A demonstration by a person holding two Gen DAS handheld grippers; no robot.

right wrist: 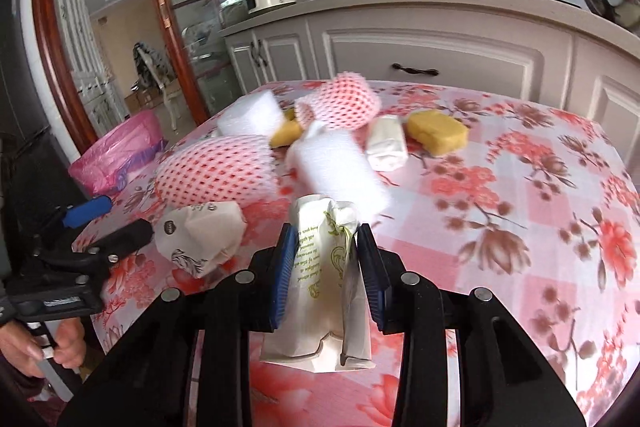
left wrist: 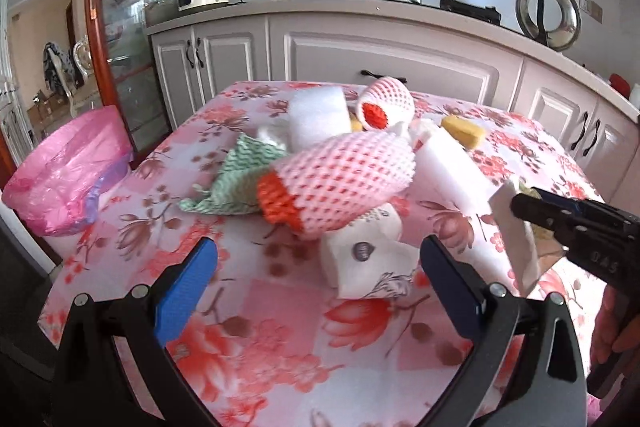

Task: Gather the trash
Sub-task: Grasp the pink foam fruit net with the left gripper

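Currently the right gripper (right wrist: 325, 259) has its jaws clamped on a crumpled white paper wrapper (right wrist: 320, 267) with green print, gripped from both sides and lifted clear of the counter (right wrist: 520, 227). The left wrist view shows the same wrapper at the right edge of the frame, off the floral cloth. The left gripper (left wrist: 318, 279) has its jaws wide apart with nothing between them; it hangs above the near part of the counter, aimed at a crumpled white paper ball (left wrist: 364, 259) just ahead of it.

Beyond the paper ball lies a large pink foam fruit net (left wrist: 344, 179) with an orange end. A green-and-white cloth (left wrist: 236, 183) rests to its left, partly under it, and a white foam block (left wrist: 448, 163) lies to its right. Farther back sit a second white foam piece (left wrist: 316, 115), a smaller pink net (left wrist: 386, 103), a yellow sponge (right wrist: 438, 133) and a small white packet (right wrist: 386, 143).

A bin lined with a pink bag (left wrist: 68, 171) stands off the left edge of the counter.

Step in hand, as judged: one piece of trash is picked up and awaits transfer. The next move calls for carrying the wrapper leftward across the pile to a position over the bag opening, then parting the jaws. Route the wrapper high enough to avoid dragging the large net. The left gripper is positioned to descend on the paper ball and close on it.
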